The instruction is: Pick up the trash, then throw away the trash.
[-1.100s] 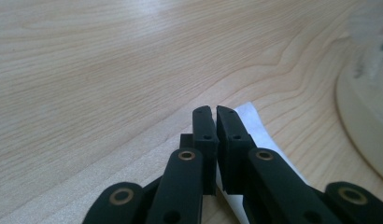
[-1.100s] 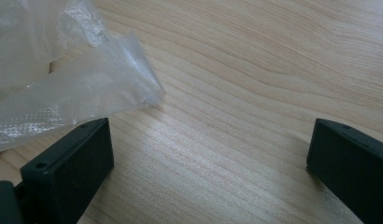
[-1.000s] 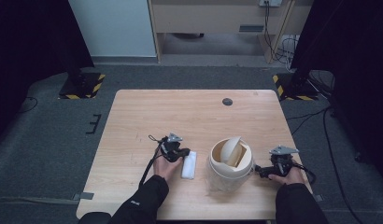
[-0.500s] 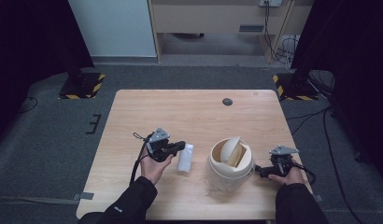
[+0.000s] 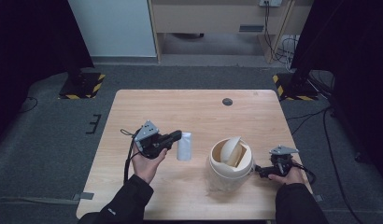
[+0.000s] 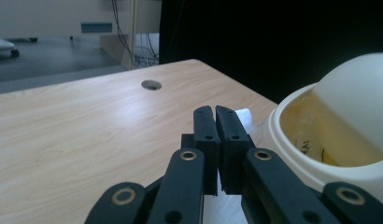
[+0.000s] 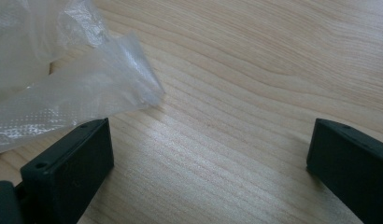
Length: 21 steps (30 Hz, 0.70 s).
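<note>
A cream bin with a tilted swing lid (image 5: 230, 156) stands on the wooden table (image 5: 189, 109), right of centre, and fills the right of the left gripper view (image 6: 339, 140). Clear plastic film (image 5: 221, 183) lies at its base. My left gripper (image 5: 179, 136) is held above the table left of the bin, and its jaws are shut on a white packet (image 5: 184, 146). That packet peeks out past the jaw tips (image 6: 244, 116) of my left gripper (image 6: 215, 109). My right gripper (image 5: 259, 171) rests low on the table just right of the bin. It stands open (image 7: 208, 135), with clear film (image 7: 73, 88) by its left jaw.
A round cable hole (image 5: 227, 101) sits near the table's far edge, also seen ahead of the left jaws (image 6: 151, 85). Yellow-and-black stand bases (image 5: 82, 85) (image 5: 292, 88) sit on the floor beyond both far corners. The table's right edge runs close to my right hand.
My left gripper has risen and moved left and away from the person, carrying the white packet. The right gripper and the bin have stayed put.
</note>
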{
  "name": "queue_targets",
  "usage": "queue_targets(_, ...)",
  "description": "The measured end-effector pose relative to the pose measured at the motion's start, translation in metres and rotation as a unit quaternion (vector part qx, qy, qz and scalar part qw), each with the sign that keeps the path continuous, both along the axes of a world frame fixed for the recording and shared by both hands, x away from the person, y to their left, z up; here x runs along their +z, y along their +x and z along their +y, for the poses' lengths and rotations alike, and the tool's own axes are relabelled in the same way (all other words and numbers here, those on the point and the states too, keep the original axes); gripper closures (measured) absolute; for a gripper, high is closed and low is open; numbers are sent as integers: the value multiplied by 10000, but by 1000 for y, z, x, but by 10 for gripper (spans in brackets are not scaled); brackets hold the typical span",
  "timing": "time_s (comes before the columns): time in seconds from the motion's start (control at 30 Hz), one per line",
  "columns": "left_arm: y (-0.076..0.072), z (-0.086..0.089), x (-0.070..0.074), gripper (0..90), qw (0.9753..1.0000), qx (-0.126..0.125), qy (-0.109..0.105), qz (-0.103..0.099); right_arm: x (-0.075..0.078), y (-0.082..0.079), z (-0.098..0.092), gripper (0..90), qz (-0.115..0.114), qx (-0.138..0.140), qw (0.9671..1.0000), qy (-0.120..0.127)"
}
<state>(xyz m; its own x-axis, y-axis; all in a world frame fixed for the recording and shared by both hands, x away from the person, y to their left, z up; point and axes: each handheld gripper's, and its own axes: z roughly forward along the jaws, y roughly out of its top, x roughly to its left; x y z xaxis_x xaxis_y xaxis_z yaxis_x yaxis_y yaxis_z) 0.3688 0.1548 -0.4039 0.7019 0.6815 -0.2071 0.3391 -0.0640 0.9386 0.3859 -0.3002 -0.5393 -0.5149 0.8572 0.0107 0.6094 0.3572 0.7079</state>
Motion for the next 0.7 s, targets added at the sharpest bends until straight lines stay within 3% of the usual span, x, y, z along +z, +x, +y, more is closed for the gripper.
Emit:
queue_targets(0.43,-17,1,35,875,9980,-53,-363,-514,0,0,0,8,0,1,10000,-2)
queue_targets(0.7,-20,-4,43,875,9968,-108,-458,-640,0,0,0,8,-3,4,10000,-3)
